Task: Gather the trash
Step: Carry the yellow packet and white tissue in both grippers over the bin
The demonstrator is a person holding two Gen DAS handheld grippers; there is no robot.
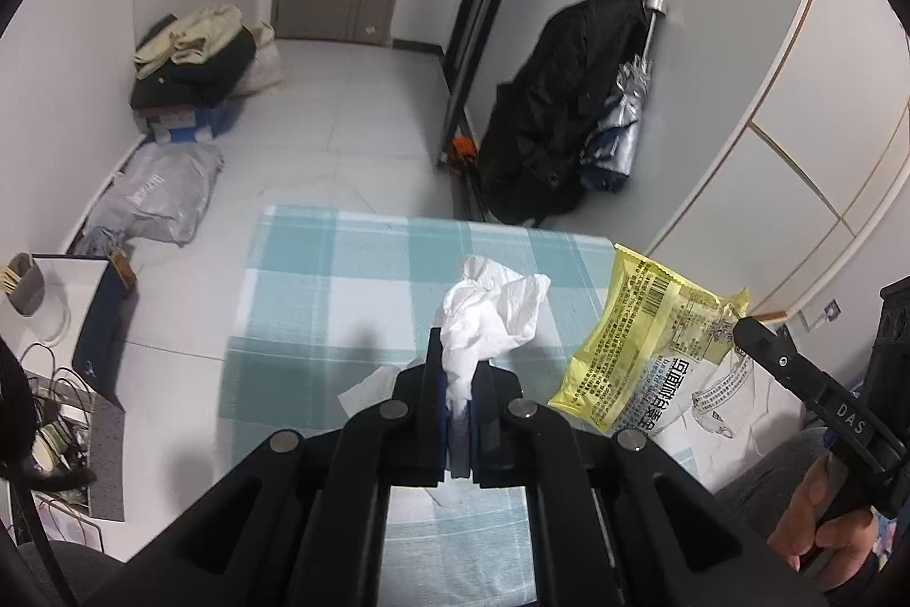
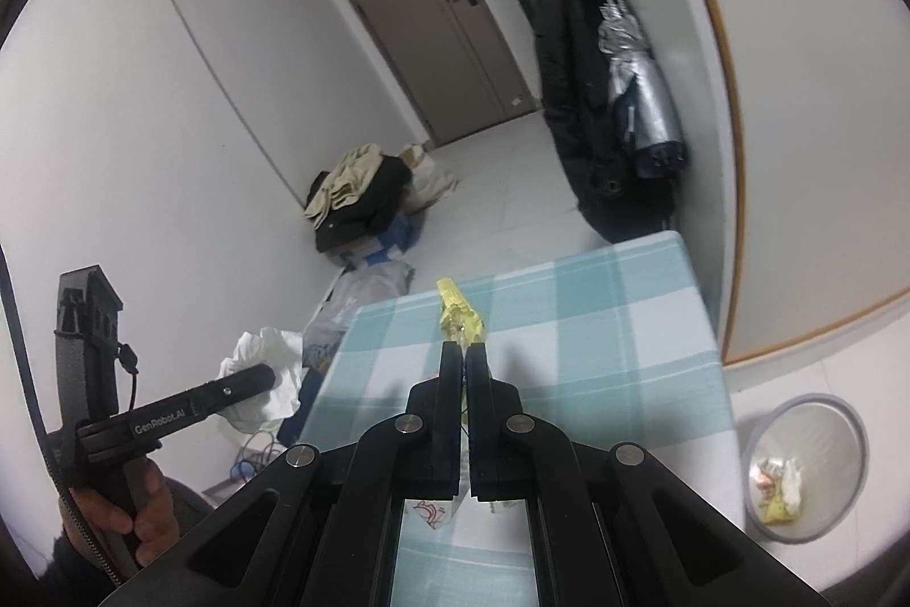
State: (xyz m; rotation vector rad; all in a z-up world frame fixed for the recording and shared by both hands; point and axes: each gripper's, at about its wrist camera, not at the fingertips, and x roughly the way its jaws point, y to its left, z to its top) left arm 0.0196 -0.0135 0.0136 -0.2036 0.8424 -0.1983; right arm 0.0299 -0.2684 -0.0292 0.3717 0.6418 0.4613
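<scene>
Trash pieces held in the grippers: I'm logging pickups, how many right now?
2: a white tissue clamped in the left gripper, and a yellow wrapper clamped in the right gripper.

"DAS" is printed in white on the right tool (image 1: 745, 322), "GenRobot.AI" on the left tool (image 2: 267, 374); the yellow wrapper (image 1: 642, 328) carries small unreadable print.

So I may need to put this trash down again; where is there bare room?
The checked tablecloth is bare from the tools to its far edge. Tiled floor toward the door is open. Crowded: clothes pile, grey bag, cables.
</scene>
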